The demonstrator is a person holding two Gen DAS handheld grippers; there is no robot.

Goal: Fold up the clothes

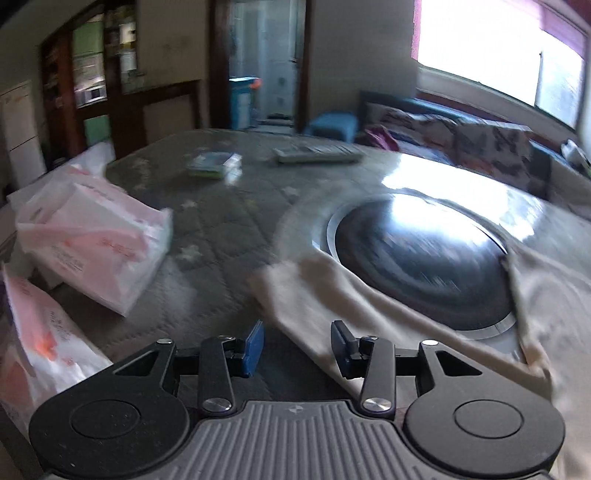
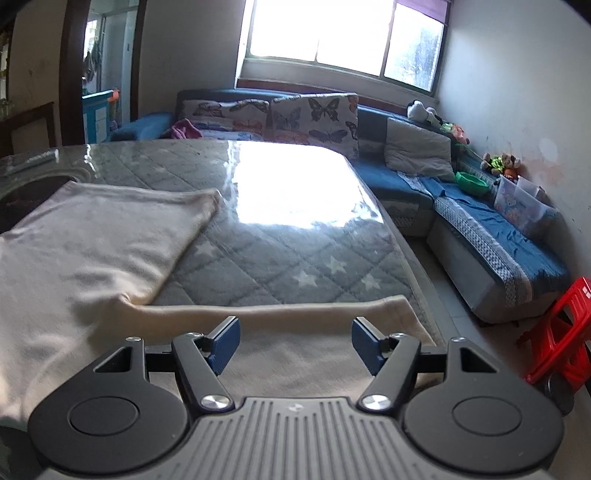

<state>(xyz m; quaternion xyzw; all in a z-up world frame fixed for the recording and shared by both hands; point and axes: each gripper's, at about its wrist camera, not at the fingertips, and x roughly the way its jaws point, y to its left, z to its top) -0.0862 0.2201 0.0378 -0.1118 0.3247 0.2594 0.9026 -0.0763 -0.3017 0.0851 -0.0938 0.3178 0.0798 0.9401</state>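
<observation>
A cream garment [image 2: 85, 240] lies spread flat on the bench [image 2: 280, 251], one sleeve [image 2: 332, 314] running crosswise along the near edge just ahead of the right tool [image 2: 295, 345], the body reaching away to the left and back; in the left wrist view the other sleeve [image 1: 332, 295] angles out from the body toward the left tool [image 1: 297, 347], its long axis slanting from far left to near right, the cloth's lower edge passing just under that tool's right-hand pad; the left tool stands partly spread with nothing between its pads [image 1: 255, 341], the right tool spread wider and likewise pinching nothing; each sleeve lies nearest its own side's hand, so a fold inward would likely begin with either; the garment partly covers a dark round inset [image 1: 417, 254] set in the bench, whose quilted star-patterned cover sits under a glossy clear sheet; bagged tissue packs [image 1: 92, 243] and a remote [image 1: 317, 153] rest beyond to the left; a blue corner sofa [image 2: 480, 229] with butterfly cushions [image 2: 314, 114], a bright window [image 2: 332, 33] and a red stool [image 2: 565, 332] ring the room.
</observation>
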